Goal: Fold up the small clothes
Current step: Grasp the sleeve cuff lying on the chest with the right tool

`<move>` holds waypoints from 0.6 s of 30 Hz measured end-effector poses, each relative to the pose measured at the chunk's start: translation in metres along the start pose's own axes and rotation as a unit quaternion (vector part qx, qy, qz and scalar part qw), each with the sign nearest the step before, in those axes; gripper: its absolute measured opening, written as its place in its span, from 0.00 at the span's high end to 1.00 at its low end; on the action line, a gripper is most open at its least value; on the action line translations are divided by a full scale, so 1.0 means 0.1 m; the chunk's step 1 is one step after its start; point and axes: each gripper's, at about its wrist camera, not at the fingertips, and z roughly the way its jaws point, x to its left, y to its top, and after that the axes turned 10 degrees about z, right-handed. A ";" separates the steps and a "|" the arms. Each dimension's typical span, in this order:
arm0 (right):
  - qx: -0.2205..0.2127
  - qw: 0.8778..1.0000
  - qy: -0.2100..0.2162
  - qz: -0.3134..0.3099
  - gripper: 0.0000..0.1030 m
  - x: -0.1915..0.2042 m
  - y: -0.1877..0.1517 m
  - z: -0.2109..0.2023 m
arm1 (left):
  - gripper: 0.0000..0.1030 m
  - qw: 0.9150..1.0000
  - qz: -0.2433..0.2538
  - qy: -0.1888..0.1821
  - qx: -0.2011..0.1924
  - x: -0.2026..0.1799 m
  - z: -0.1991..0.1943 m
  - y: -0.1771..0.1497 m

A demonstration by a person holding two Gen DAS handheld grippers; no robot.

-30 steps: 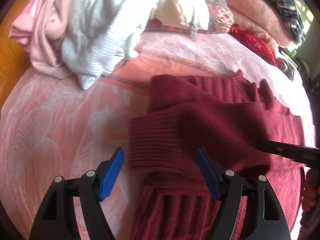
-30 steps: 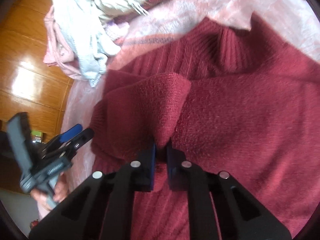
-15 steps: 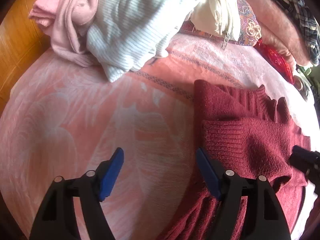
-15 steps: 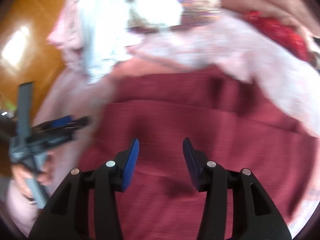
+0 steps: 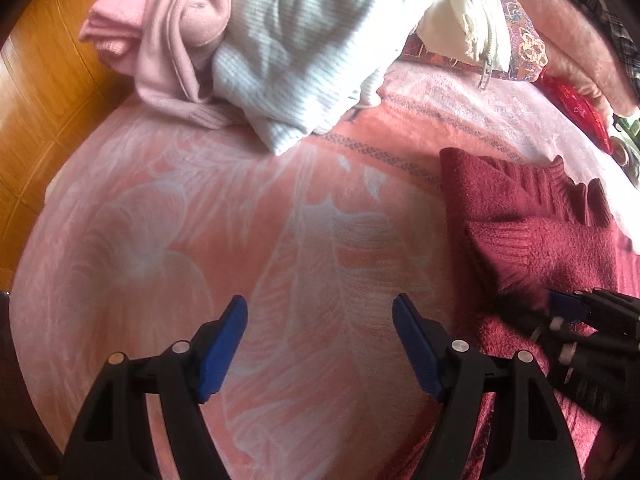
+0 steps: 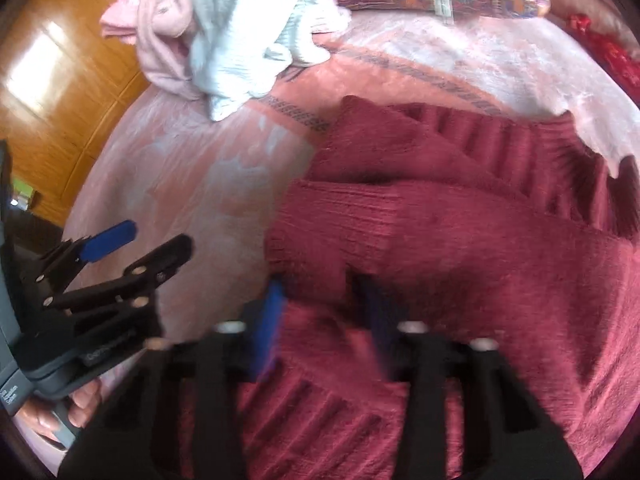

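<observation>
A dark red knit sweater (image 6: 460,240) lies on the pink blanket, with a sleeve folded across its body; it also shows at the right of the left wrist view (image 5: 532,236). My right gripper (image 6: 320,312) is open, its jaws either side of the folded sleeve's cuff edge; the image is blurred. It also shows at the right edge of the left wrist view (image 5: 576,312). My left gripper (image 5: 320,332) is open and empty over bare blanket, left of the sweater; it also shows in the right wrist view (image 6: 136,244).
A pile of clothes lies at the back: a pink garment (image 5: 168,32), a white ribbed one (image 5: 312,48) and a cream zipped one (image 5: 464,20). A patterned cushion (image 5: 524,48) and a red item (image 5: 576,108) lie back right. Wooden floor (image 5: 40,92) is left of the bed.
My right gripper let go of the sleeve, opened, and now sits low at the sleeve's cuff. My left gripper moved left, off the sweater, over bare blanket.
</observation>
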 end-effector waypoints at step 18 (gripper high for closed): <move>-0.140 0.971 0.049 0.188 0.83 -2.18 -0.40 -1.73 | 0.27 0.986 0.159 -0.025 -0.040 -1.12 -0.24 -0.20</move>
